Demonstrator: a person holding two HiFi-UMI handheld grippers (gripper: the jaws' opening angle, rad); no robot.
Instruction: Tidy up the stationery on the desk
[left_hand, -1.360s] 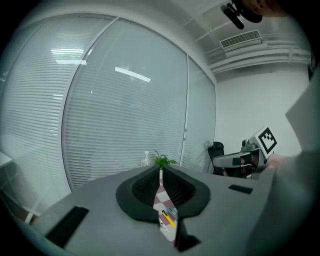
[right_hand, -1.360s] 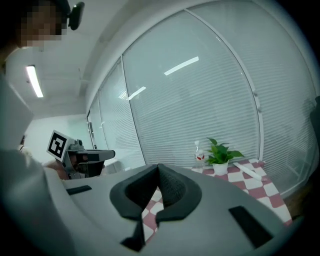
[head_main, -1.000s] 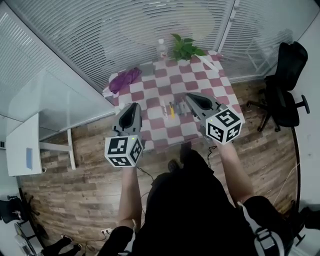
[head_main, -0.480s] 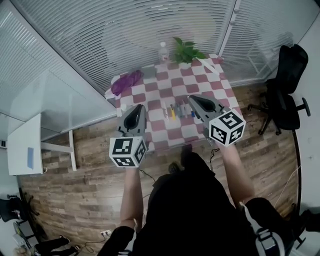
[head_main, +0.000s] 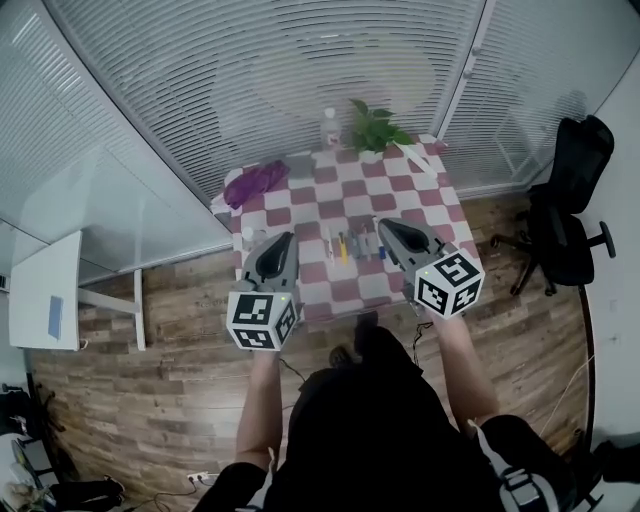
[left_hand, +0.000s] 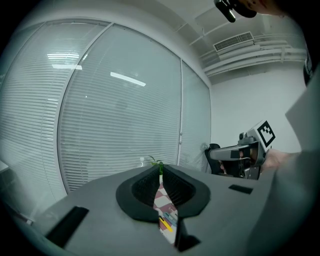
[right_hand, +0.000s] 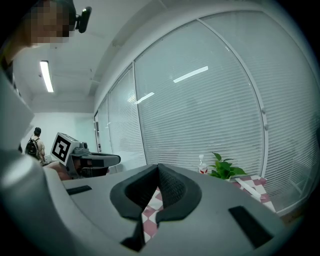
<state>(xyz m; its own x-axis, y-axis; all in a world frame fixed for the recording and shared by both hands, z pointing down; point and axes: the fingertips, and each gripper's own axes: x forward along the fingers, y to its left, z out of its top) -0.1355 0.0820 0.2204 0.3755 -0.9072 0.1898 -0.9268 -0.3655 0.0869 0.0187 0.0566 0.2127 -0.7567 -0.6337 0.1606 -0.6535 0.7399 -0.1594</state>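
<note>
Both left gripper (head_main: 283, 239) and right gripper (head_main: 384, 225) were held closed and empty at the checkered table's (head_main: 400, 182) near edge.

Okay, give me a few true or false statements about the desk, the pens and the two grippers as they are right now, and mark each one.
1. The left gripper and the right gripper are both shut and hold nothing. True.
2. The purple cloth lies at the near right corner of the table. False: it lies by the far left corner.
3. A potted plant and a bottle stand at the table's far edge. True.
4. The pens lie on the floor. False: they lie in a row on the table, between the two grippers in the head view.
</note>
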